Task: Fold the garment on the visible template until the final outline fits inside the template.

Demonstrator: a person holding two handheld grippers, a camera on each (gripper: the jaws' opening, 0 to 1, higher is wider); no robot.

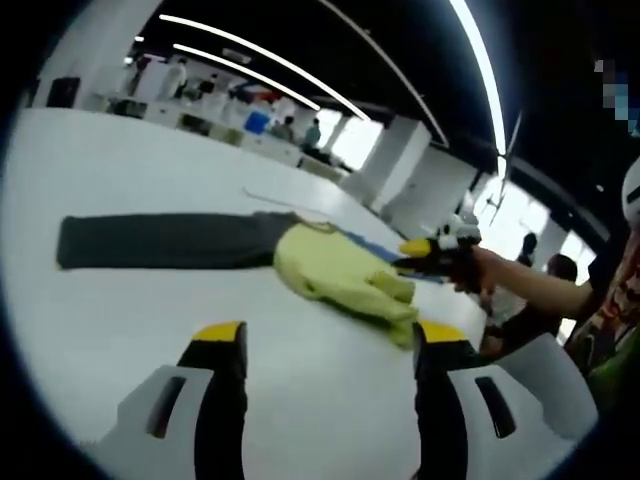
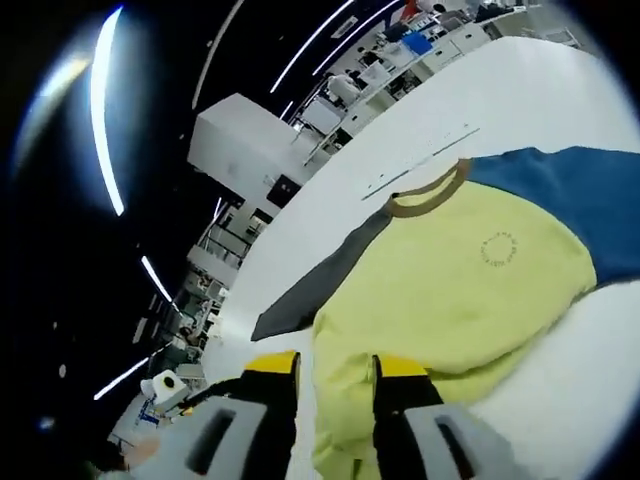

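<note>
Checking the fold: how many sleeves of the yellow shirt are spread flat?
2: the dark grey sleeve lies stretched across the white table; the blue sleeve extends opposite. Nothing suggests more.

A wide white desk [image 1: 120, 160] runs far back into a large open hall. Overhead the ceiling is dark, crossed by long bright strip lights [image 1: 260, 58] that slant toward the far end. Thick white square pillars [image 1: 400, 160] stand beyond the desk, with bright windows [image 1: 358, 142] between them. At the far left, rows of white workbenches [image 1: 215, 128] carry clutter, a blue box [image 1: 257, 121] among it, and a few people stand there. In the right gripper view a big white block [image 2: 245, 140] rises near more cluttered benches [image 2: 410, 50]
</note>
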